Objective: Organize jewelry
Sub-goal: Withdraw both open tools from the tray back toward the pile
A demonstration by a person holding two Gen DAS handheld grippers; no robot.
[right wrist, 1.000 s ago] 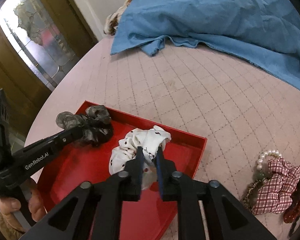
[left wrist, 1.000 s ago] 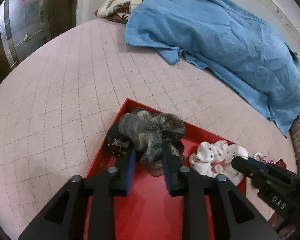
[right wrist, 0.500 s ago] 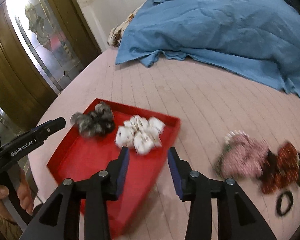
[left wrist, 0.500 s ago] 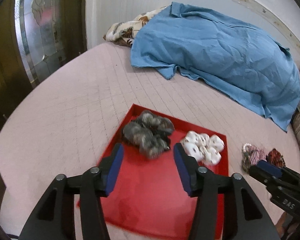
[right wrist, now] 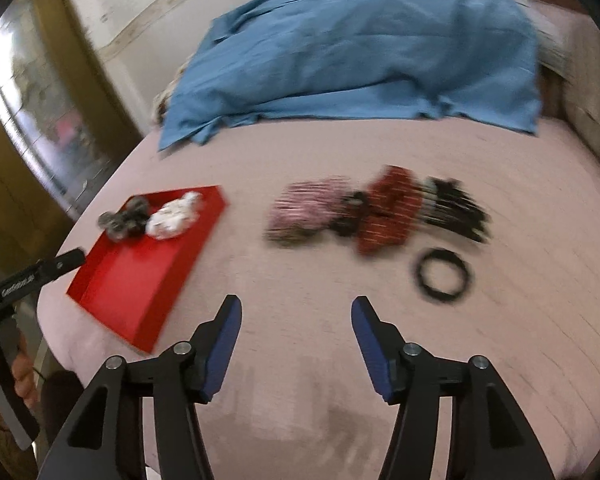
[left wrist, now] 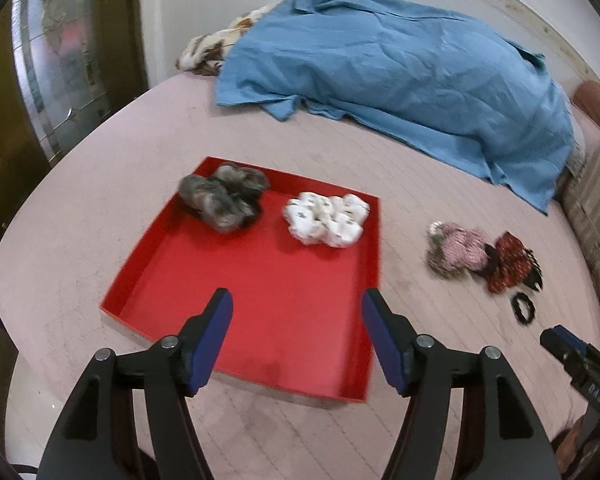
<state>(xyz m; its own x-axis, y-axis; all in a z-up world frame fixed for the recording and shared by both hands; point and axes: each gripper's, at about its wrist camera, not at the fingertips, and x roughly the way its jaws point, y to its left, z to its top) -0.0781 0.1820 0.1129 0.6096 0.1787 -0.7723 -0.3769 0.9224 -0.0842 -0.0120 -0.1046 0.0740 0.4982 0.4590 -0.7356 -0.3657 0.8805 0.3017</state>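
Black tongs [left wrist: 296,312] angled down, opening.

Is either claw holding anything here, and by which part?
Nothing is held. Both the left claw and the right claw are empty, jaws opening; two scrunchies lie in the tray.

Pink bed [left wrist: 140,128]: red tray [left wrist: 260,320] centre-left, blue cloth [left wrist: 400,80] top, scrunchie pile [left wrist: 480,252] and black band [left wrist: 523,309] at right.
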